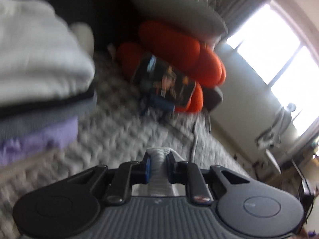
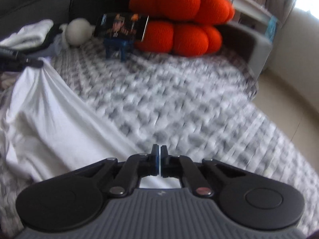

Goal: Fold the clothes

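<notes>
The white garment (image 2: 49, 115) lies spread and stretched over the grey knitted blanket (image 2: 169, 103) on the bed, pulled taut between the two claws. The left claw (image 1: 158, 157) pinches a bunched fold of it between its pads; the right claw (image 2: 159, 155) is closed, its pads meeting on the garment's near edge (the cloth shows just beneath). Off to the left stands a stack of folded clothes (image 1: 39, 83). Farther back sit an orange knotted cushion (image 2: 185, 20), a picture box (image 2: 121, 26) and a white round toy (image 2: 76, 32).
</notes>
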Tool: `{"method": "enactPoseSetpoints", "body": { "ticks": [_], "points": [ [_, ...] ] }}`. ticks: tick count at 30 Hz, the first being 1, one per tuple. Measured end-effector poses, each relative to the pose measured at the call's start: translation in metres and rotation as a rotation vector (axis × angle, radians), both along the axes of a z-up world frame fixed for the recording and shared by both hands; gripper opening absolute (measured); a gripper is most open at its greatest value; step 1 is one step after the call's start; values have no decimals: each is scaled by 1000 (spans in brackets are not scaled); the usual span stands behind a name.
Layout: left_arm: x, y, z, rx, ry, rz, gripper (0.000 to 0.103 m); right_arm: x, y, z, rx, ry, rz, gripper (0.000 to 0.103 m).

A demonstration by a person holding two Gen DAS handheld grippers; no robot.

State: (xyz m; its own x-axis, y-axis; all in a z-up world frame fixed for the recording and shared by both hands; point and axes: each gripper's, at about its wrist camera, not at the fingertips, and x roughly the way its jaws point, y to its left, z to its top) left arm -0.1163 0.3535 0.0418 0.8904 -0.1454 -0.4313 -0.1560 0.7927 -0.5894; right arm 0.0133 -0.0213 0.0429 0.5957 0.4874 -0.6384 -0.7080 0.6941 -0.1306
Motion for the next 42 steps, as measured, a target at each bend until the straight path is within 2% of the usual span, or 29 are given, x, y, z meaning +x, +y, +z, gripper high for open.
{"method": "enactPoseSetpoints", "body": {
  "ticks": [2,5,8,10,11,13,14,16,17,19,23,27,30,33,36,38,39,41,42],
  "points": [
    [10,3,15,-14,-53,27,15,3,-2,15,19,-66,-41,0],
    [32,2,21,-39,-74,43,16,11,-5,35,53,-123,-89,0],
    [56,2,6,-62,-24,53,19,19,-4,38,22,-175,-148,0],
    [65,1,-4,-62,46,58,22,27,-6,31,37,-149,-181,1],
    [70,0,-9,-62,81,61,24,32,-7,26,54,-106,-178,3],
    [61,0,-15,-49,109,81,46,39,-10,15,71,-7,-144,17],
    [54,0,-17,-33,120,92,50,41,-10,10,70,19,-132,22],
    [34,-5,-15,30,161,126,51,39,-6,3,60,27,-111,52],
    [20,-5,-15,27,181,142,51,38,-1,2,57,30,-94,55],
    [-8,-7,-16,18,221,173,51,36,11,0,52,37,-55,56],
    [-57,-13,-25,-56,298,209,53,37,47,4,56,63,46,56],
    [-90,-10,-37,-200,319,270,67,50,95,10,67,100,160,56],
    [-95,-10,-51,-301,337,252,71,69,137,13,83,168,229,56],
    [-97,-18,-50,-279,338,248,76,83,173,8,87,233,278,56],
    [-92,-22,-51,-323,345,252,80,94,202,0,109,306,313,56],
    [-84,-25,-50,-314,349,272,78,96,217,-9,105,347,336,56],
    [-80,-27,-50,-309,350,282,74,95,224,-15,89,361,347,55],
    [-72,-30,-50,-283,328,281,29,84,237,-28,23,351,381,35],
    [-69,-28,-53,-297,331,281,21,75,240,-29,6,302,405,27]
  ]
}}
